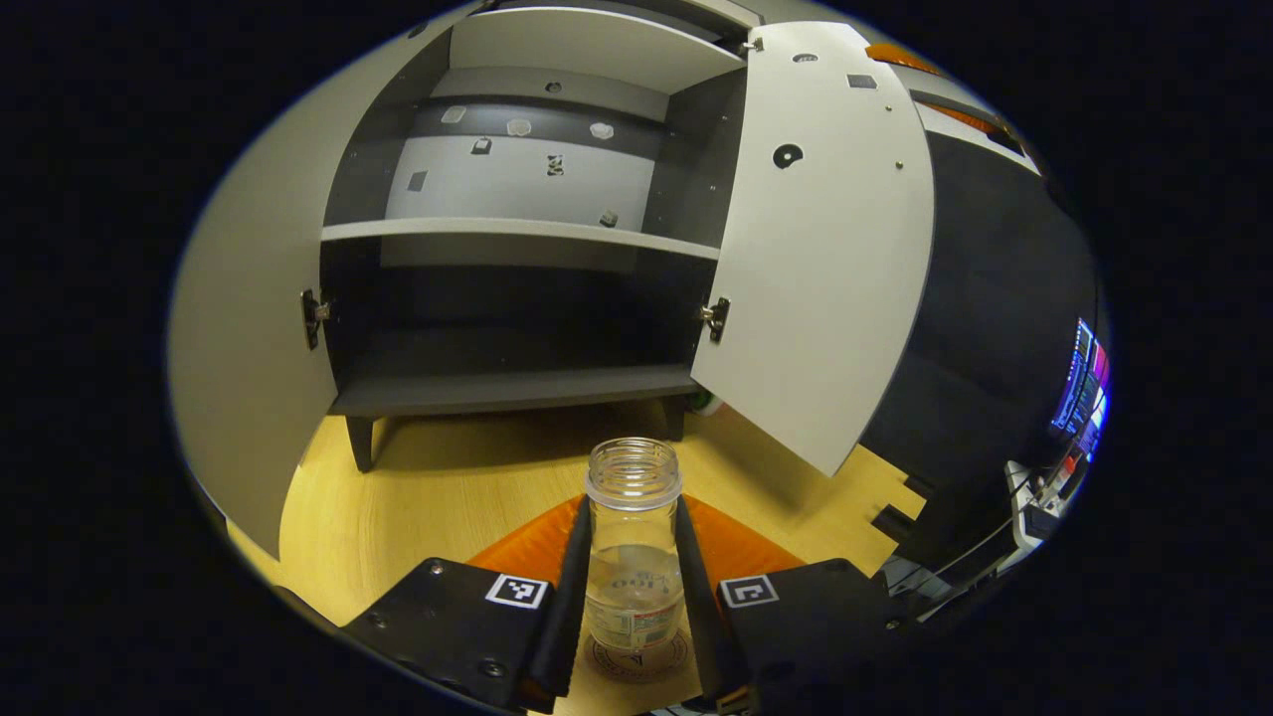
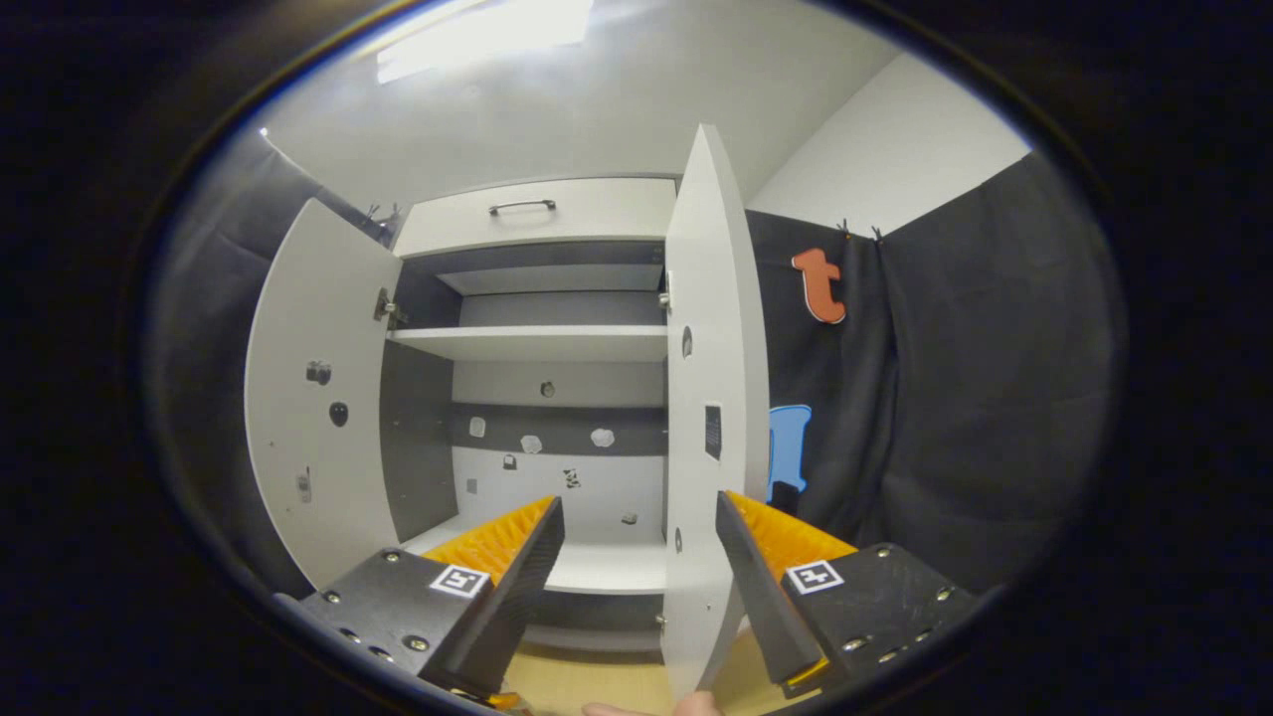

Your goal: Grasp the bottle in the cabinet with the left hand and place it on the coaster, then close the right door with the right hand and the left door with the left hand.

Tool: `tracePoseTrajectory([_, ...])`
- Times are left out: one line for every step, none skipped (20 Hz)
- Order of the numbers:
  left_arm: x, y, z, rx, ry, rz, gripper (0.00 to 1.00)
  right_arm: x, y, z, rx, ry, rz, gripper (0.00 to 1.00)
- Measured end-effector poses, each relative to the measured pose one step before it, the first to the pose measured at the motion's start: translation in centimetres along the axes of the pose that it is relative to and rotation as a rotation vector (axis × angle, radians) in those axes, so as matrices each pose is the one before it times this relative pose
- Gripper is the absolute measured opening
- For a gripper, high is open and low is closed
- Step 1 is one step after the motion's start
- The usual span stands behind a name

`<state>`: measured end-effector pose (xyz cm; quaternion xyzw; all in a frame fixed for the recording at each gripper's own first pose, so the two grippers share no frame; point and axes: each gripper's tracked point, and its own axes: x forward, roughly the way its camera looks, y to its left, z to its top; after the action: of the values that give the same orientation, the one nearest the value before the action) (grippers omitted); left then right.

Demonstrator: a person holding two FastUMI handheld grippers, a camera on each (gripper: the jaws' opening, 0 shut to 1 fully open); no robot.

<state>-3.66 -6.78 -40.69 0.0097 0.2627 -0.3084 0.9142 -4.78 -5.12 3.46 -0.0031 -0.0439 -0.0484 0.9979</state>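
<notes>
Two grippers: left gripper (image 1: 633, 607) fingers flank the bottle (image 1: 634, 557), touching or just off, can't tell.
Bottle: upright on coaster (image 1: 636, 658), so placed.
Right gripper (image 2: 636, 587): fingers wide apart, empty, straddling right door (image 2: 708, 418) edge.
Beyond: cabinet (image 1: 517, 298) open, left door (image 1: 249, 328) too.

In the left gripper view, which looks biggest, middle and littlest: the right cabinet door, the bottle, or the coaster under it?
1. Right cabinet door, biggest by far.
2. Bottle, though it sits very near the camera, which makes it look large.
3. Coaster, littlest; the bottle partly hides it.
</notes>
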Motion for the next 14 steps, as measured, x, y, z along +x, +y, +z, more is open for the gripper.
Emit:
tracePoseTrajectory([0.065,0.022,-0.775,-0.00661,0.01756,0.00402,0.49,-0.016,-0.151,0.058,-0.00207,-0.00150,-0.00437,0.93])
tracePoseTrajectory([0.108,0.064,-0.819,-0.00091,0.02159,0.00399,0.49,-0.052,-0.104,0.013,-0.00150,-0.00136,-0.00424,0.93])
tracePoseTrajectory([0.064,0.005,-0.422,0.00426,0.00749,0.00326,0.49,-0.027,-0.185,0.003,-0.00124,-0.00044,-0.00336,0.93])
tracePoseTrajectory([0.109,0.039,-0.381,0.00733,0.00627,0.00369,0.49,-0.027,-0.118,0.064,-0.00201,-0.00041,-0.00364,0.93])
tracePoseTrajectory([-0.149,-0.120,-0.138,0.00618,0.00128,0.00086,0.49,-0.070,-0.125,0.047,-0.00281,-0.00019,-0.00399,0.93])
tracePoseTrajectory([0.094,-0.067,0.202,0.00134,-0.01695,-0.00293,0.52,0.067,-0.085,-0.033,-0.00196,-0.00016,-0.00284,0.93])
tracePoseTrajectory([-0.058,-0.126,-0.190,-0.00483,0.00629,-0.00142,0.49,0.007,-0.099,0.006,-0.00044,-0.00021,-0.00137,0.93])
tracePoseTrajectory([-0.038,0.047,0.018,-0.00083,-0.00081,0.00256,0.49,-0.024,0.029,-0.019,-0.00016,-0.00039,-0.00030,0.93])
tracePoseTrajectory([0.022,-0.125,0.142,-0.00508,-0.00309,-0.00362,0.50,0.017,-0.022,0.043,-0.00078,-0.00131,0.00013,0.93])
tracePoseTrajectory([-0.114,-0.170,-0.244,-0.00801,0.00797,-0.00568,0.51,0.060,-0.036,0.049,-0.00086,-0.00277,-0.00066,0.93])
tracePoseTrajectory([-0.031,-0.212,-0.064,-0.00535,0.00551,-0.00505,0.53,0.053,-0.053,0.025,-0.00119,-0.00175,-0.00021,0.93])
tracePoseTrajectory([-0.156,-0.036,-0.216,-0.00010,0.00856,0.00523,0.54,0.018,-0.004,-0.023,-0.00055,-0.00059,-0.00048,0.93])
tracePoseTrajectory([-0.305,0.021,-0.333,0.00121,0.01295,0.00545,0.57,-0.010,-0.024,-0.026,0.00017,-0.00014,-0.00025,0.93])
tracePoseTrajectory([-0.312,-0.074,-0.176,0.00008,0.00456,0.00176,0.59,0.110,0.019,-0.096,0.00033,-0.00015,-0.00039,0.93])
